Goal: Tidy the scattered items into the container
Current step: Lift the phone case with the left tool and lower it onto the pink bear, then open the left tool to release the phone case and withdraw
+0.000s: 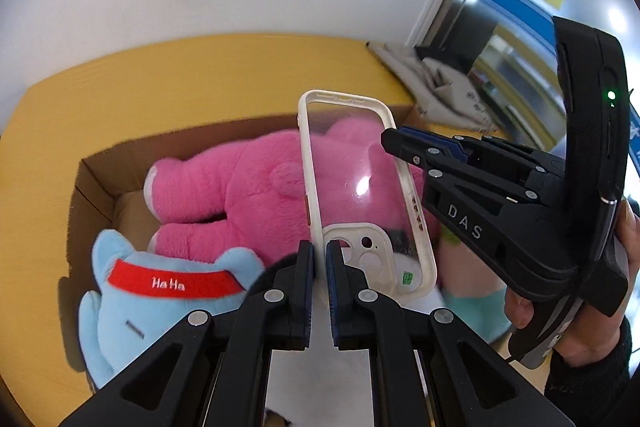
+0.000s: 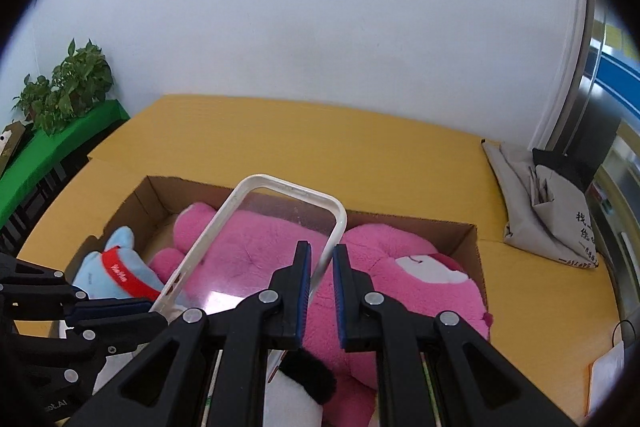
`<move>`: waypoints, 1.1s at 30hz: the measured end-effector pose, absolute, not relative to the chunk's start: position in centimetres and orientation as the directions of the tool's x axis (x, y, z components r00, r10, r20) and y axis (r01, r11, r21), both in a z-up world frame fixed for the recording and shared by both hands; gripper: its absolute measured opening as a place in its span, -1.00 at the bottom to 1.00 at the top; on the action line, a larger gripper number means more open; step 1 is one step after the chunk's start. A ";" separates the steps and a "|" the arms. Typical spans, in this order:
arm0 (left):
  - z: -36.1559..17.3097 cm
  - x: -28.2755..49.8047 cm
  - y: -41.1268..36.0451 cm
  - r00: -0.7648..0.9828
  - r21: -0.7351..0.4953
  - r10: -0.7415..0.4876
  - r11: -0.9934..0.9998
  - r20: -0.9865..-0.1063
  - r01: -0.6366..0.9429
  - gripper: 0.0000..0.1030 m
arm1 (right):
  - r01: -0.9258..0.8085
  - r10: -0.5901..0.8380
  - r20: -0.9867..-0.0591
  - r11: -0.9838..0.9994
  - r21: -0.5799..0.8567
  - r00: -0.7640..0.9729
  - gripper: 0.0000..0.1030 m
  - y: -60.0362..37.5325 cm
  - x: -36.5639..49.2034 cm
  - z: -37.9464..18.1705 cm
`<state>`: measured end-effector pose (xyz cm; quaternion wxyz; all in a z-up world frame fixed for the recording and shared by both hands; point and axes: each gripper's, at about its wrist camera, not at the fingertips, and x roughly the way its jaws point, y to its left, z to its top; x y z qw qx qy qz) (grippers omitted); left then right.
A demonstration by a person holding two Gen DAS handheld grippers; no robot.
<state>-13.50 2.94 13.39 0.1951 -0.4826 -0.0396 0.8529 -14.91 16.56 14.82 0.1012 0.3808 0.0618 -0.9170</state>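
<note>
A clear phone case (image 1: 360, 183) with a white rim hangs in the air above the open cardboard box (image 1: 92, 179). My left gripper (image 1: 320, 251) is shut on its left rim near the camera cutout. My right gripper (image 2: 322, 255) is shut on its other rim (image 2: 336, 231); it shows from the side in the left wrist view (image 1: 390, 139). The case also shows in the right wrist view (image 2: 240, 247). In the box (image 2: 472, 243) lies a big pink plush bear (image 1: 248, 195) (image 2: 400, 267). A light blue plush (image 1: 132, 295) (image 2: 116, 271) with a red "HaHa" band leans at the box's near left corner.
The box stands on a yellow table (image 2: 320, 139). A grey folded bag (image 2: 540, 207) lies at the table's right end by a glass door. A white and black plush (image 2: 296, 387) sits under my right gripper. Potted plants (image 2: 68, 83) stand on a green shelf at far left.
</note>
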 end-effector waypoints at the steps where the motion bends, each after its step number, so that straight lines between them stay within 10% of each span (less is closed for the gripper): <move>1: 12.5 -14.0 2.9 -0.437 -0.265 0.371 -0.921 -0.819 -0.285 -0.88 | 0.230 -0.137 -0.716 -0.973 -0.034 -0.684 -0.81 16.6 -15.0 14.5; 7: 12.0 -14.5 2.7 -0.426 -0.305 0.398 -0.913 -0.812 -0.271 -0.72 | 0.207 -0.129 -0.699 -0.978 -0.028 -0.703 -0.81 17.6 -13.0 14.5; 9: 12.1 -14.2 2.4 -0.441 -0.291 0.369 -0.927 -0.818 -0.236 -0.22 | 0.199 -0.126 -0.693 -0.980 -0.025 -0.709 -0.78 17.9 -12.4 14.6; 11: 12.7 -13.2 1.8 -0.471 -0.269 0.331 -0.943 -0.818 -0.196 0.36 | 0.191 -0.124 -0.688 -0.981 -0.023 -0.716 -0.30 18.3 -11.7 14.6; 14: 14.2 -10.6 0.5 -0.515 -0.280 0.334 -0.943 -0.790 -0.182 0.58 | 0.180 -0.119 -0.679 -0.984 -0.019 -0.725 0.54 18.7 -10.7 14.6; 19: 17.0 -3.5 -0.4 -0.630 -0.186 0.235 -0.972 -0.740 -0.143 0.98 | 0.166 -0.119 -0.660 -0.986 -0.008 -0.741 0.54 20.3 -5.1 15.8; 33: 17.3 12.6 0.6 -0.724 -0.083 0.102 -0.995 -0.682 -0.063 0.99 | 0.129 -0.108 -0.586 -0.992 0.006 -0.803 0.54 20.8 13.5 17.3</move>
